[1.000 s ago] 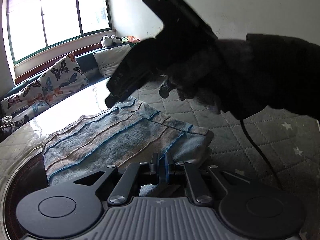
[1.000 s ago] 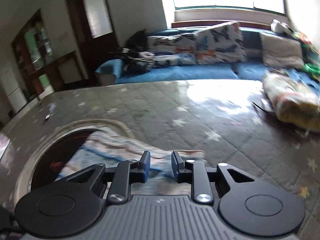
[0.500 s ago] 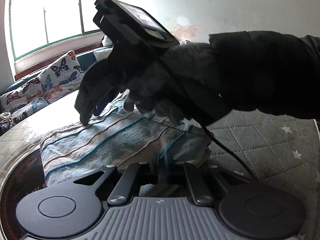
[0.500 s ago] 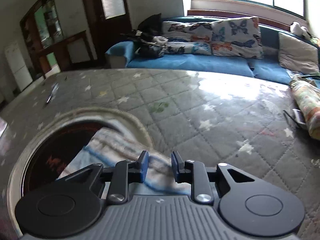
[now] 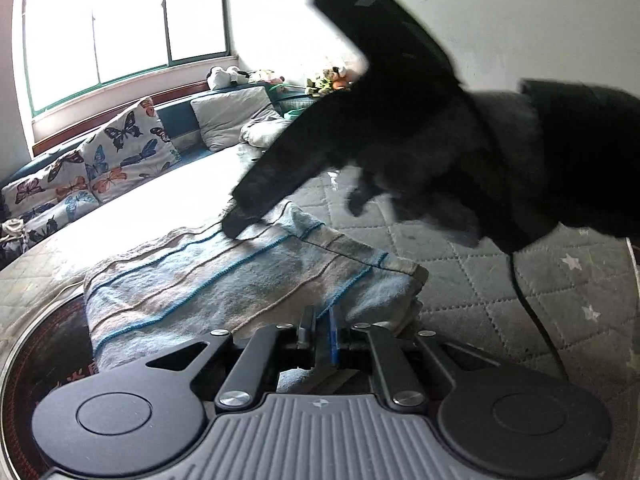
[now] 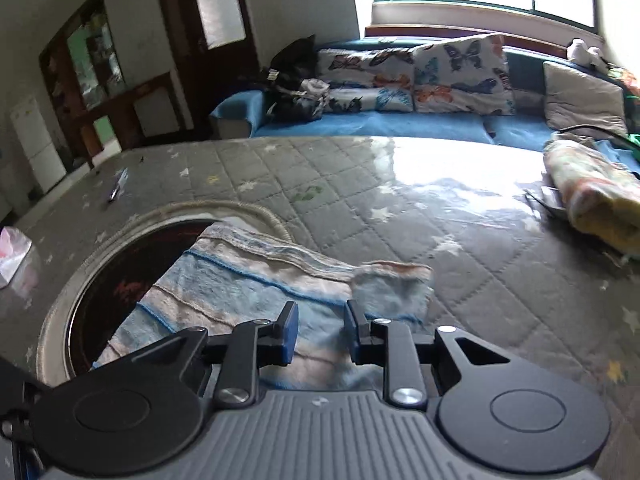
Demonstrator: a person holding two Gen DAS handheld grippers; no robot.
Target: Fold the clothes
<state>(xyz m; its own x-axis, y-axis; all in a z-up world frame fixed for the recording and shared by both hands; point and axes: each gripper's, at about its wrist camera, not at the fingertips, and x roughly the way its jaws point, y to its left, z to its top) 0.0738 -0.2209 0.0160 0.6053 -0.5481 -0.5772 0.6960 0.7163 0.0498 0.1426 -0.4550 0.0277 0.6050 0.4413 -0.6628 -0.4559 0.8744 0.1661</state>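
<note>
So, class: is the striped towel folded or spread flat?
Folded: the striped towel lies doubled, its layered edges stacked at the near corner, where the left gripper is shut on it.

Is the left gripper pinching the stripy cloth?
Touching. The left wrist view shows the left gripper with fingers closed on the near edge of the stripy cloth.

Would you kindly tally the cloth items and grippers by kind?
Striped cloth: 1
Rolled blanket: 1
Butterfly cushions: 2
Grey cushion: 1
Grippers: 2, left gripper, right gripper
Total: 7
</note>
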